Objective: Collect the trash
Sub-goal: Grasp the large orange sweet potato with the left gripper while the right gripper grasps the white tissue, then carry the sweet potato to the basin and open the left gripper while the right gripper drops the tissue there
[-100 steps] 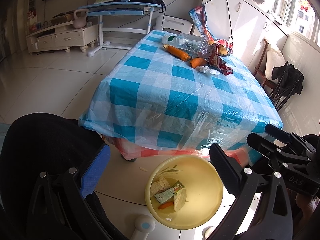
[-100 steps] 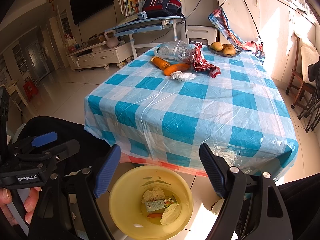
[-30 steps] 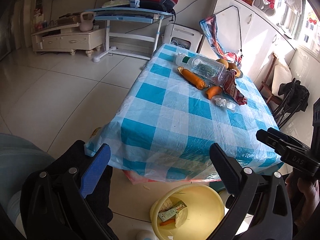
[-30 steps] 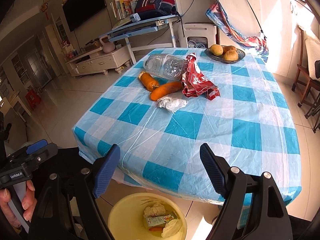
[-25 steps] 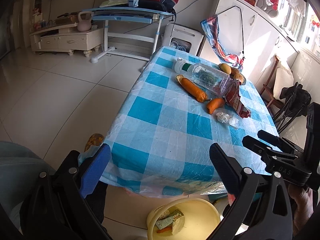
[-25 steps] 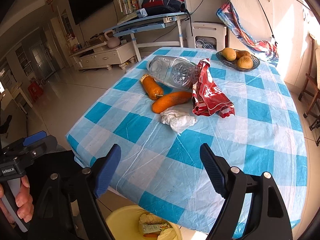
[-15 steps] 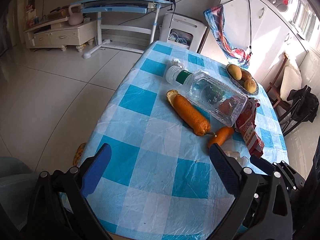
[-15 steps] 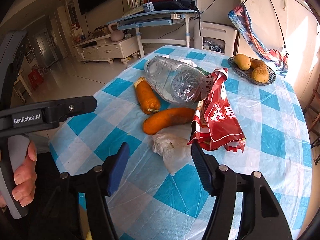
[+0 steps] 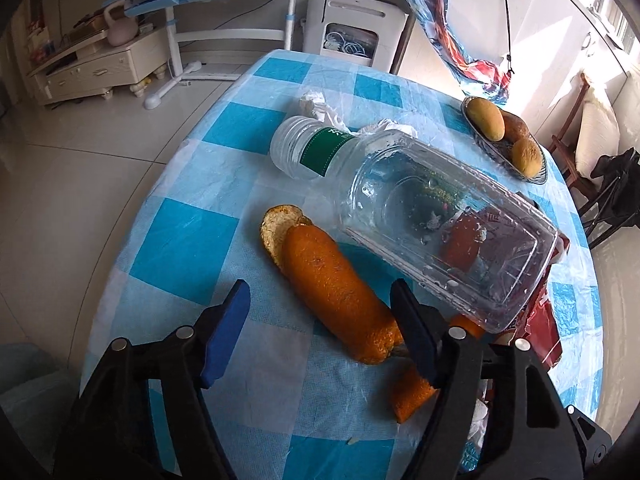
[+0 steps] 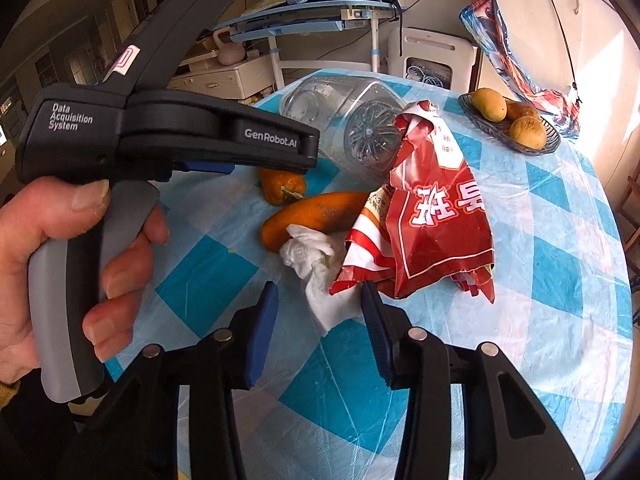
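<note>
On the blue-checked table (image 9: 188, 240) a long orange peel (image 9: 332, 280) lies between the jaws of my left gripper (image 9: 320, 294). They are closing, and the left pad is still apart from the peel. A crumpled white tissue (image 10: 316, 264) lies between the jaws of my right gripper (image 10: 319, 292). These are closing too, with the pads not pressing on it. A clear plastic bottle (image 9: 420, 208) lies on its side behind the peel. A red snack bag (image 10: 436, 216) and a second orange peel (image 10: 316, 212) lie by the tissue.
A person's hand (image 10: 48, 248) holds the left gripper's handle at the left of the right wrist view. A wire basket (image 10: 480, 124) of fruit stands at the table's far right. More white tissue (image 9: 316, 104) lies behind the bottle's neck. A desk and chairs stand beyond.
Both grippers have moved forward over the table and down toward the trash, and their jaws have narrowed. The yellow bin below the table edge has dropped out of view.
</note>
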